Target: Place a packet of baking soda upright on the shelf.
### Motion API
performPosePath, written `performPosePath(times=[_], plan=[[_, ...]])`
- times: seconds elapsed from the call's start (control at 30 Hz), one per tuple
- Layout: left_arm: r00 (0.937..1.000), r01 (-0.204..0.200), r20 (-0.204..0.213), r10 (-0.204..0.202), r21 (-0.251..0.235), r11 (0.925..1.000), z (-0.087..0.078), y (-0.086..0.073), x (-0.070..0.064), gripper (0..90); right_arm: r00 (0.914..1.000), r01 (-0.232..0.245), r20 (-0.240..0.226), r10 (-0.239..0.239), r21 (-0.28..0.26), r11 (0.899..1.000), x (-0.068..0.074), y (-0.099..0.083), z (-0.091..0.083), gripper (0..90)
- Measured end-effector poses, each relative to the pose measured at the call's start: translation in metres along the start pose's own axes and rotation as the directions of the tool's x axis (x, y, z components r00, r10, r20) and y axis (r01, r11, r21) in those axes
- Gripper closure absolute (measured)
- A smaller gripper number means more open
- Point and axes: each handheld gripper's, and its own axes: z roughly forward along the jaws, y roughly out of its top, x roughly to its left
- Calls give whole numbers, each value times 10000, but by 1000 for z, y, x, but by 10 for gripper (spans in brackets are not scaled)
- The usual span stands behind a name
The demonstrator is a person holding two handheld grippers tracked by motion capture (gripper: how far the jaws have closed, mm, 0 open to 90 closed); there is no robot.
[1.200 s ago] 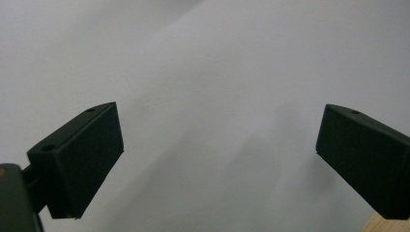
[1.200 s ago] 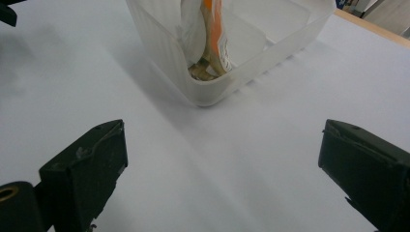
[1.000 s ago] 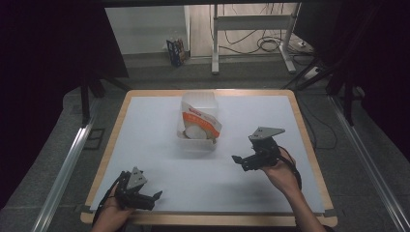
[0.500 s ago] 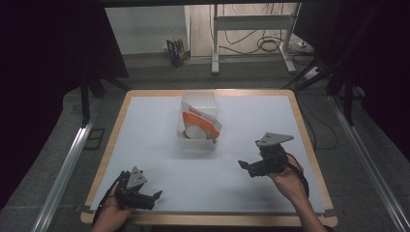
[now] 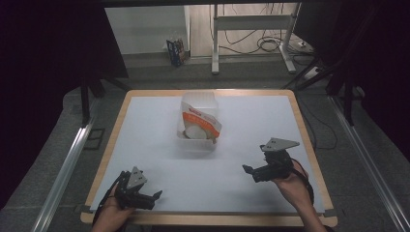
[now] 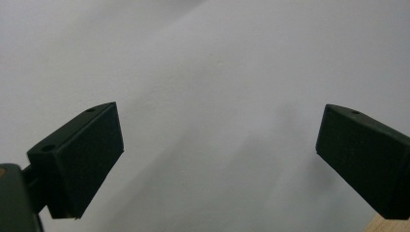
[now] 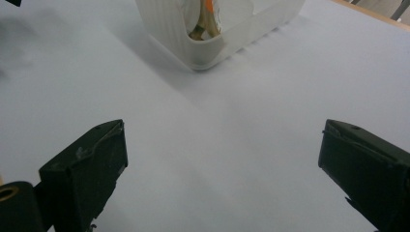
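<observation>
A translucent white plastic bin [image 5: 198,120] stands in the middle of the white table top, and the right gripper view has it [image 7: 217,29] just ahead. Inside it leans an orange and white packet [image 5: 202,124] with something round and white. My left gripper [image 5: 153,197] rests near the front left corner, held by a hand, its jaws wide apart over bare table [image 6: 217,145]. My right gripper [image 5: 247,170] sits at the front right, jaws open and pointing left toward the bin, nothing between them [image 7: 220,164].
The white sheet [image 5: 159,125] lies on a wooden-edged table [image 5: 300,121]. Metal rails [image 5: 63,169] run along both sides on the floor. Beyond the far edge stand a desk frame [image 5: 251,34], cables and a small box [image 5: 175,50].
My right gripper has drawn back toward the front right of the table, away from the bin. The left gripper has barely shifted.
</observation>
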Motion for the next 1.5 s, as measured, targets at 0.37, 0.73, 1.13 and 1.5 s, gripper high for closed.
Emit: performPosePath(times=[0.37, 0.73, 1.13, 1.5], plan=[[10000, -64, -24, 64, 52, 10000, 0, 0, 0, 29, 9997, -135, 203, 134, 30, 9999, -2, -11, -7, 32], [9999, -124, -51, 125, 91, 9999, 0, 1, -1, 29, 9985, -363, 412, 356, 161, 9992, -4, -22, -17, 4], [9998, -190, -96, 192, 129, 9997, 1, 1, -2, 30, 9944, -678, 821, 662, 172, 9976, -7, -39, -32, 0], [9997, -227, -119, 229, 160, 9996, 2, 1, -3, 30, 9886, -801, 1317, 733, 473, 9957, -9, -55, -42, 0]])
